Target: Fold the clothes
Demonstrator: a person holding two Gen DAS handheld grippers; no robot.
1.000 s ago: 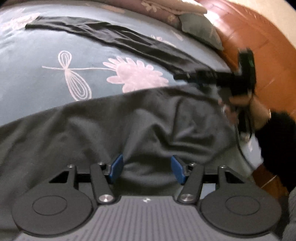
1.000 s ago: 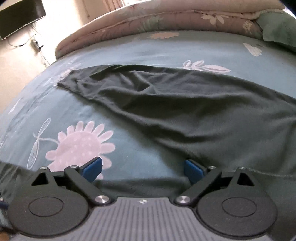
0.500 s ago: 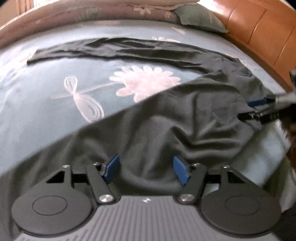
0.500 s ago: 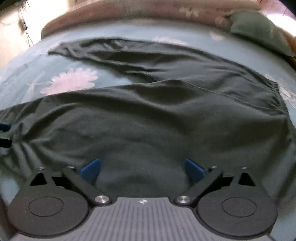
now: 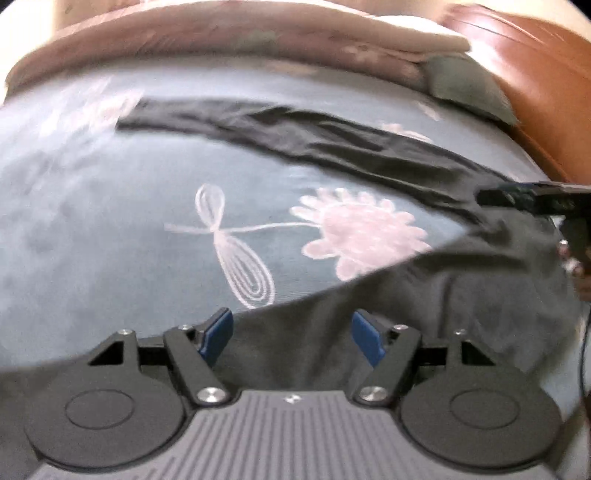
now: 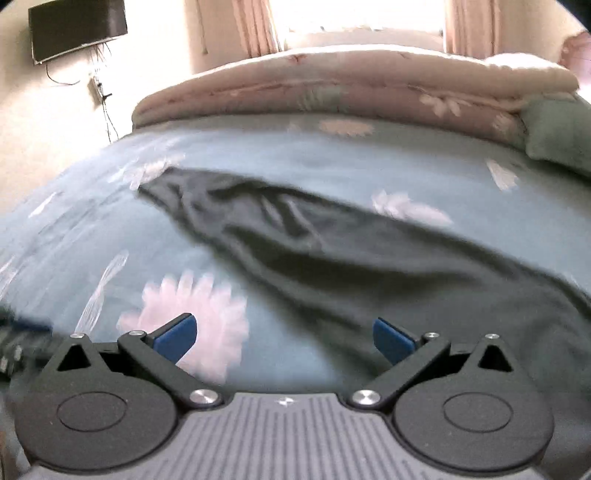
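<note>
dark trousers (image 5: 424, 295) spread on the floral bed (image 5: 110, 229). left tool (image 5: 291, 330) wide, empty; right tool (image 6: 284, 338) widest, empty.

I count one dark garment (image 5: 369, 155) on one bed (image 5: 110, 229), one folded quilt (image 6: 332, 85), one green pillow (image 6: 557, 133), one wall screen (image 6: 77, 29), and my two grippers, left (image 5: 291, 334) and right (image 6: 284, 338).
</note>
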